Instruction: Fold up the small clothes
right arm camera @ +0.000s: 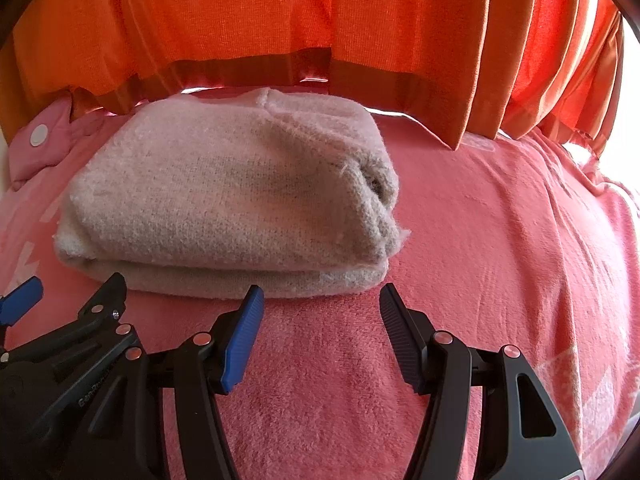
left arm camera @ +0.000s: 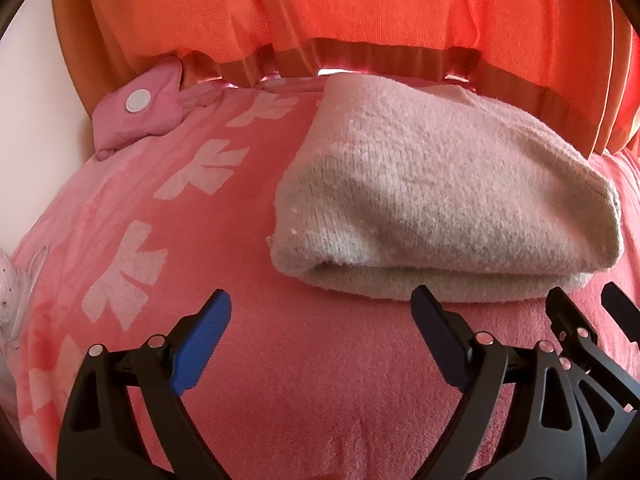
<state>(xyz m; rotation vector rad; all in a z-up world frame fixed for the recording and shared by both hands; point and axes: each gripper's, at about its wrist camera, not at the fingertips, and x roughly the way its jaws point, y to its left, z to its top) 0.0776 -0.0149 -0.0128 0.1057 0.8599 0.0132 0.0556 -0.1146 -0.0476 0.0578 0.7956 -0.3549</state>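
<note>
Resting folded at frame centre on the pink blanket (right arm camera: 500, 240), the knit garment (right arm camera: 228, 188) looks finished, so left gripper (left arm camera: 322, 336) and right gripper (right arm camera: 322, 328) hover below it, jaws spread and empty.

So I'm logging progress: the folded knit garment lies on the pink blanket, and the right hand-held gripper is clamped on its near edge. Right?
Not quite. In the right wrist view the right hand-held gripper is open, short of the folded knit garment, which lies on the pink blanket.

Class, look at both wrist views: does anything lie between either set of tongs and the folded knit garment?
Nothing visible: only bare pink blanket separates the left tongs and right tongs from the folded knit garment.
</note>
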